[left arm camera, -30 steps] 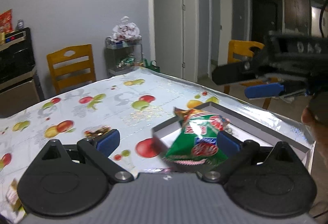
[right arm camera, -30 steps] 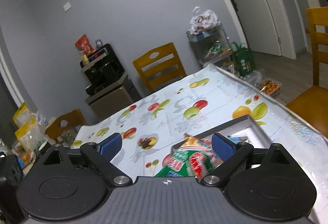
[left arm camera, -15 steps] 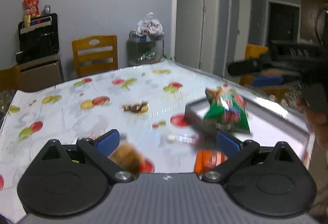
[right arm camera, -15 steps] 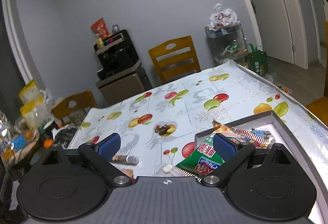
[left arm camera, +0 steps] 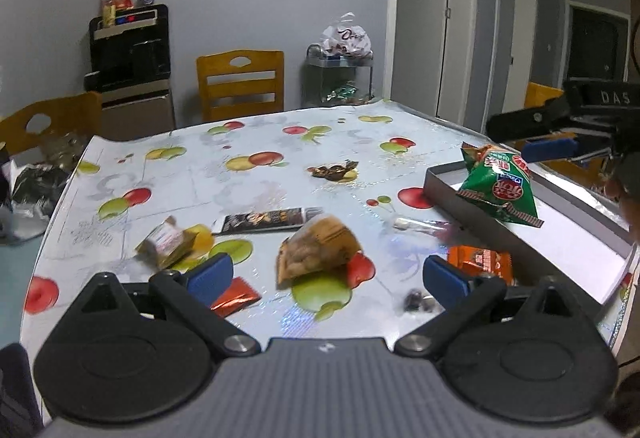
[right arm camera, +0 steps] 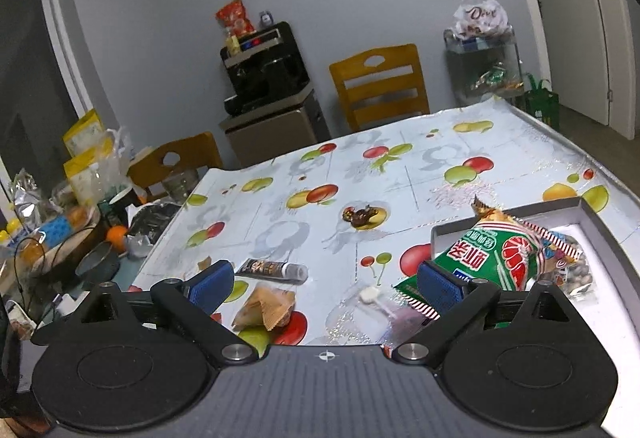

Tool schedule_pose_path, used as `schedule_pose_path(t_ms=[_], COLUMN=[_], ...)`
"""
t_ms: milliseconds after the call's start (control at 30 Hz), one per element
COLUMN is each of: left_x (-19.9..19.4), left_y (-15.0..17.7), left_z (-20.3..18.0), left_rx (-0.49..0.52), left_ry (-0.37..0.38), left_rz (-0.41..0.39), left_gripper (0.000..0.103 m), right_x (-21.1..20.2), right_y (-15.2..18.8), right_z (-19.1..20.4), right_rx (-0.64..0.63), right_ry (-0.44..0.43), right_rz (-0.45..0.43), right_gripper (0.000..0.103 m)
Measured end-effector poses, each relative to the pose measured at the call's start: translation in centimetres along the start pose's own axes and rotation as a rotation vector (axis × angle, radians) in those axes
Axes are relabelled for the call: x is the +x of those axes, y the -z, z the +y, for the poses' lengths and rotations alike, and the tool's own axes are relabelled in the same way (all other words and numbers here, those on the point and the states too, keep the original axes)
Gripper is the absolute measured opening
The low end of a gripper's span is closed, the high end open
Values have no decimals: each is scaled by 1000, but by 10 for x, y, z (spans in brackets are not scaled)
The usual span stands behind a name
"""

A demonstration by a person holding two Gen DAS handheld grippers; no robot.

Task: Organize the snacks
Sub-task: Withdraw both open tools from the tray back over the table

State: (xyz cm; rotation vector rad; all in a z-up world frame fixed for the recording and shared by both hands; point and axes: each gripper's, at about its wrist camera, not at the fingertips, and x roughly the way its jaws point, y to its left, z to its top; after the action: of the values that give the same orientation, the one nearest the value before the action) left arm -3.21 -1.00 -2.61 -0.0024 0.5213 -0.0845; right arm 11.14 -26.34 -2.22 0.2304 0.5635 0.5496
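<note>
A grey tray [left arm camera: 444, 193] sits at the table's right edge with a green snack bag [left arm camera: 498, 183] leaning over its rim; both also show in the right wrist view, tray [right arm camera: 520, 213], bag [right arm camera: 496, 254]. My left gripper [left arm camera: 326, 278] is open and empty above a tan pastry packet [left arm camera: 316, 252], with an orange wrapper [left arm camera: 480, 262] by its right finger. My right gripper [right arm camera: 326, 280] is open and empty, its right finger beside the green bag; it shows from outside in the left wrist view [left arm camera: 548, 147]. Other snacks lie loose: a dark bar [left arm camera: 264, 218], a brown packet [left arm camera: 168, 244], a dark candy [left arm camera: 334, 170].
The table has a fruit-print cloth [left arm camera: 240, 165]. A red foil wrapper [left arm camera: 234, 298] lies under my left finger. A clear wrapped sweet [right arm camera: 372, 298] lies near the tray. Wooden chairs [left arm camera: 240, 83] and a black dispenser [left arm camera: 130, 45] stand behind. Clutter sits on a low surface at left [right arm camera: 72, 222].
My left gripper has pulled back and away from the tray, leaving the green bag on the tray rim; loose snacks have come into view. My right gripper has also drawn back.
</note>
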Motion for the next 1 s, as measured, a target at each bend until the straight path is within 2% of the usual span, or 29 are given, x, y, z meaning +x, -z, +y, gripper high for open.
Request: schedule_pose_path(t_ms=[333, 533, 767, 1000], left_x=[-10, -8, 16, 47], left_y=[17, 30, 24, 20], left_z=[43, 64, 74, 75], left_rx=[-72, -95, -73, -99], left_ry=[-124, -159, -181, -146], left_rz=[7, 32, 45, 58], left_gripper=[102, 102, 102, 102], right_x=[10, 21, 45, 74], right_y=[13, 24, 24, 21], right_z=[14, 29, 53, 76], right_rx=[-39, -68, -149, -223], right_ry=[-20, -37, -32, -25], right_rz=[65, 112, 142, 155], right_gripper=[99, 99, 99, 99])
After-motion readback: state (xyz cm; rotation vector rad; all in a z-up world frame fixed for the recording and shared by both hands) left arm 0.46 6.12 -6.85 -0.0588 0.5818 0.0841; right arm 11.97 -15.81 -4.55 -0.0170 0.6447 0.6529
